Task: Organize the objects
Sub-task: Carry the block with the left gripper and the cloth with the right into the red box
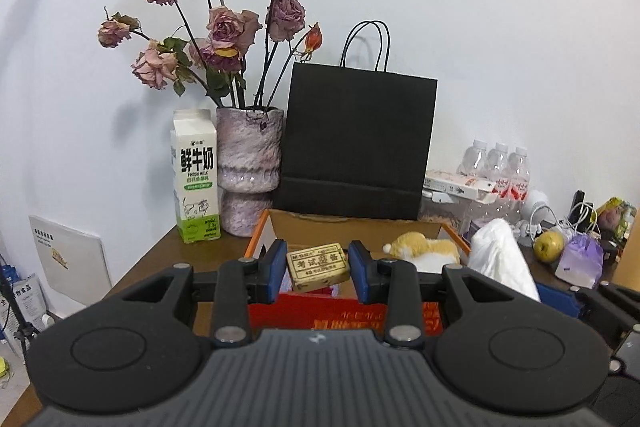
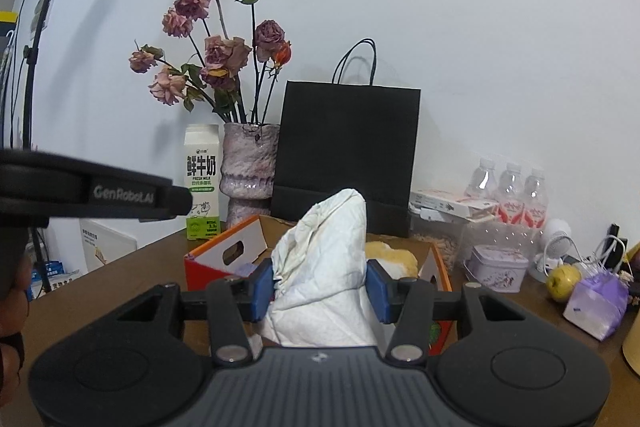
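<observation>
Home room, cluttered table (image 2: 120, 267), wilted roses (image 1: 224, 27), milk carton (image 1: 195, 175)

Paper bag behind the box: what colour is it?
The paper bag is plain black, handles too; the left wrist view shows it best.

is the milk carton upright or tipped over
Upright. The milk carton stands on its base on the table, gabled top up and its print reading level, beside the vase.
</observation>
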The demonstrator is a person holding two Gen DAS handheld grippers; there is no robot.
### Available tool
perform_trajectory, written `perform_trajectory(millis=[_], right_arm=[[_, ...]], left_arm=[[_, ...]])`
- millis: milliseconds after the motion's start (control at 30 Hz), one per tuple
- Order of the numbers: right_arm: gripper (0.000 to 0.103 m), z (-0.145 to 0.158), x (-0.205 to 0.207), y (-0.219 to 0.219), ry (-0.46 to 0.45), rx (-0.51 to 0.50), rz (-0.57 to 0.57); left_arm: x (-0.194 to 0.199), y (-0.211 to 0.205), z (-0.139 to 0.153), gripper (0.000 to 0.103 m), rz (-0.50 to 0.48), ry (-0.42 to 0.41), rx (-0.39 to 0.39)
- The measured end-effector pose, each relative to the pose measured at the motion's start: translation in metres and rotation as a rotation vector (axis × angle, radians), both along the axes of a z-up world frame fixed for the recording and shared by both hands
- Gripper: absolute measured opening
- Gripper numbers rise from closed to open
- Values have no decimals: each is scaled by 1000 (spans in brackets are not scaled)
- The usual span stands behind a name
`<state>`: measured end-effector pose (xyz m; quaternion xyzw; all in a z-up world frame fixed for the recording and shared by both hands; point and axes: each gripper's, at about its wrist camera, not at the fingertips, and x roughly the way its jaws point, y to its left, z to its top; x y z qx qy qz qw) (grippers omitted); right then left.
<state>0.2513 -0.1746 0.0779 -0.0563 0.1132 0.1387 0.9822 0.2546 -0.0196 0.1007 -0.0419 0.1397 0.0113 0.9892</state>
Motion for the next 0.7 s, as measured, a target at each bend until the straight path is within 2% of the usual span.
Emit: perform_trajectory(millis=[367,700], right_arm=[[47,4,53,5,-13,45,-2],[47,-9,107,0,37,61,-26]], left_arm=[[50,9,7,35,37,6,-27],[108,9,-3,35,35,48,-1]])
